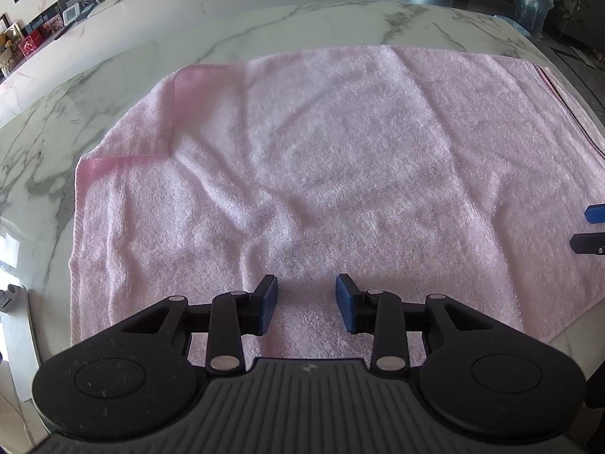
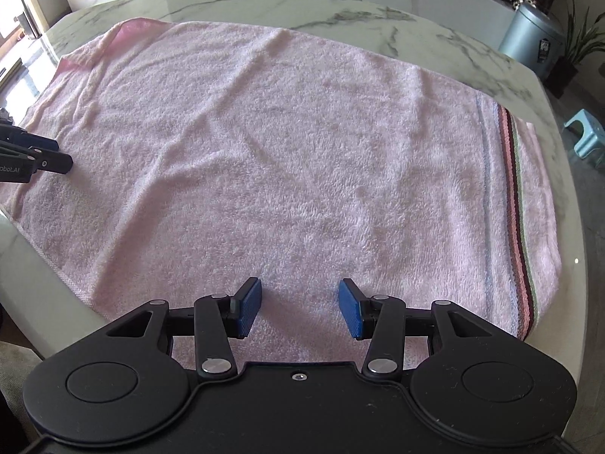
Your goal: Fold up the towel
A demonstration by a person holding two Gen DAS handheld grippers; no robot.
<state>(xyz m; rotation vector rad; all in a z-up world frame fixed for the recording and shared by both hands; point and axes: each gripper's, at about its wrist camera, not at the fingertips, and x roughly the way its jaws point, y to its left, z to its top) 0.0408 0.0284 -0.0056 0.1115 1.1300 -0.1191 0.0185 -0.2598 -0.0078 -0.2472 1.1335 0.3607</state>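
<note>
A pink towel (image 1: 321,174) lies spread on the marble table, slightly wrinkled, its far left corner turned over. It also shows in the right wrist view (image 2: 287,159), with a striped band (image 2: 518,204) along its right end. My left gripper (image 1: 307,304) is open and empty over the towel's near edge. My right gripper (image 2: 300,308) is open and empty over the near edge further right. The right gripper's fingers (image 1: 593,213) show at the right edge of the left wrist view. The left gripper's fingers (image 2: 53,162) show at the left edge of the right wrist view.
The white marble table (image 1: 94,87) is rounded at its far side. A grey bin (image 2: 529,34) and a potted plant (image 2: 582,45) stand on the floor beyond it, with a small blue stool (image 2: 586,132) to the right. A water jug (image 1: 533,3) stands far right. A shelf of small items (image 1: 34,38) runs along the back left.
</note>
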